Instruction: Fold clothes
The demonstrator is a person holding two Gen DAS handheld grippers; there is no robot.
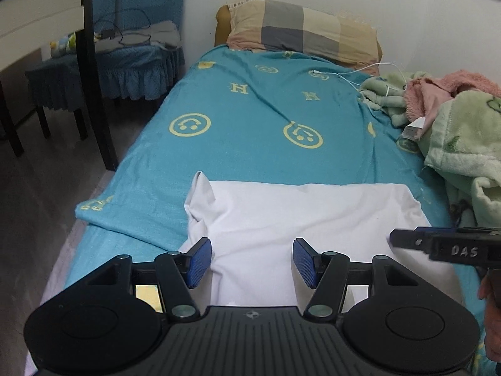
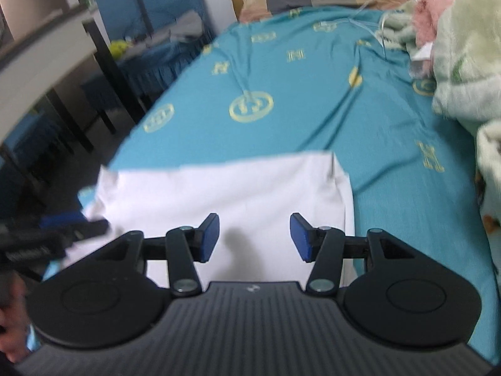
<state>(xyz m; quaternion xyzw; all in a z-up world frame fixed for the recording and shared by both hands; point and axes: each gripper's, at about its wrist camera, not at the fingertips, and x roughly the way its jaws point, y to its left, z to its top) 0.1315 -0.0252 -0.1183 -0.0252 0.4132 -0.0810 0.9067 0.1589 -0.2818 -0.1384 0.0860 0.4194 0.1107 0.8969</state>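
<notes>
Teal bed sheet [image 1: 250, 109] carries everything. Lower centre, left tool [image 1: 252, 263] and right tool [image 2: 254, 238] hover wide, holding nothing, above the white garment [image 1: 297, 213], flat, probably for folding; pillow [image 1: 303, 31] beyond.

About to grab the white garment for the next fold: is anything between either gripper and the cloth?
Nothing visible. The left gripper and right gripper are both open directly over the white garment, with only bare cloth between their pads. The green blanket lies off to the right on the teal sheet, clear of the garment.
</notes>
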